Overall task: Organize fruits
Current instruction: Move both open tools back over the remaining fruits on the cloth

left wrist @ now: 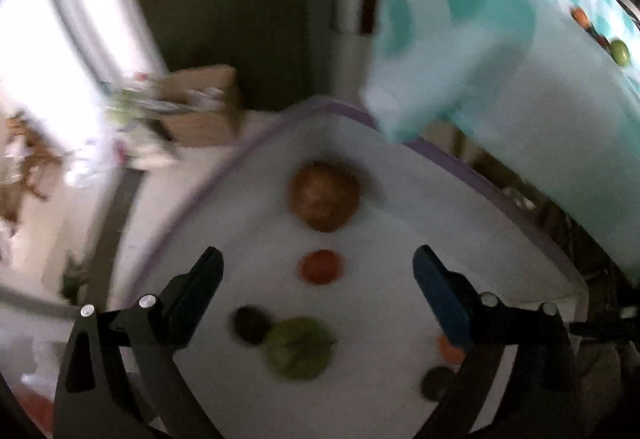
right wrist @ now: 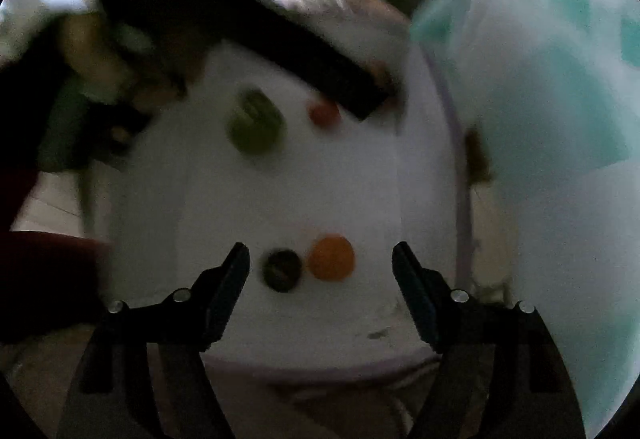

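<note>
A white surface with a purple rim [left wrist: 256, 143] holds fruits. In the left wrist view I see a brown round fruit [left wrist: 325, 196], a small red fruit [left wrist: 321, 266], a dark fruit [left wrist: 251, 323], a green fruit [left wrist: 299, 348], an orange fruit [left wrist: 449, 350] and another dark fruit [left wrist: 437, 383]. My left gripper [left wrist: 318, 265] is open and empty above them. In the right wrist view my right gripper [right wrist: 321, 265] is open and empty over a dark fruit [right wrist: 282, 270] and an orange fruit [right wrist: 332, 257]. The green fruit [right wrist: 256, 127] and red fruit [right wrist: 323, 113] lie farther off. Both views are blurred.
A table with a white and teal cloth [left wrist: 520, 51] stands at the right, with more fruits [left wrist: 619, 52] on it; the cloth also shows in the right wrist view [right wrist: 540, 99]. A cardboard box [left wrist: 204, 107] sits behind. The left gripper's dark body [right wrist: 280, 51] crosses the right wrist view.
</note>
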Motion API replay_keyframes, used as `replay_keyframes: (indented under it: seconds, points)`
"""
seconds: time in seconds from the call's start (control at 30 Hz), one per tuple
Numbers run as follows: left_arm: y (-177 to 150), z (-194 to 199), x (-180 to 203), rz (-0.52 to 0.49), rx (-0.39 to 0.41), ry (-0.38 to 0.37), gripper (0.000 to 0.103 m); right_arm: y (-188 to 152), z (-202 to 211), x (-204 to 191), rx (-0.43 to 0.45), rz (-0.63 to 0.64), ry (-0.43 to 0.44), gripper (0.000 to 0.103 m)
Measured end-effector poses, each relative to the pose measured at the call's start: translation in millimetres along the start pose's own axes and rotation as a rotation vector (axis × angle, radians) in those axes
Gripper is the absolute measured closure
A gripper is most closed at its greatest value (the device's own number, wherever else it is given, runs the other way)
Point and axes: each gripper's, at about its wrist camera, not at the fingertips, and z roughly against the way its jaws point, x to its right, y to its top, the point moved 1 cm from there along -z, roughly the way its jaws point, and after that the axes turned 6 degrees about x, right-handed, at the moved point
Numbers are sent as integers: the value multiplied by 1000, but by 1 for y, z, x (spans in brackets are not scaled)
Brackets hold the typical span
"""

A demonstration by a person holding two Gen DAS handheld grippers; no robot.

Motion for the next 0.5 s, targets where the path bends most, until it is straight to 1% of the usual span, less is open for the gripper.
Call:
replay_keyframes:
  seconds: [0.03,0.07,0.1,0.13,0.17,0.2,0.23,0.27,0.3,0.33,0.37,0.4,0.43,0.47,0.5]
  points:
    - [0,21,-6,-2,45,46,7,3,28,-1,81,-3,32,27]
    - [5,38,-7,-15,89,79,6,4,46,0,135,-4,41,22]
    - [10,55,-5,-32,135,106,1,5,67,4,199,-7,37,18]
    - [17,77,2,-55,199,134,1,6,85,10,254,-16,20,16]
    - [25,95,9,-73,251,151,1,4,108,20,314,-40,-14,16]
    - [34,110,19,-90,303,157,1,-2,128,34,362,-71,-55,16]
    - [46,130,35,-109,372,140,1,-13,141,51,392,-95,-89,16]
    - [56,144,53,-117,424,106,1,-21,158,70,434,-142,-160,16]
    - [65,148,71,-120,453,74,1,-28,165,84,455,-181,-214,16]
    - [76,158,97,-122,485,8,1,-37,175,100,471,-226,-267,16]
    - [87,159,119,-124,494,-62,1,-51,186,123,484,-296,-330,16]
    - [99,155,143,-123,486,-143,1,-68,197,150,487,-368,-386,16]
    - [106,154,161,-121,479,-193,1,-75,199,163,484,-406,-414,16]
    - [114,148,189,-123,469,-249,1,-89,206,190,476,-476,-455,16]
    - [122,138,215,-130,455,-296,1,-103,215,210,478,-528,-474,16]
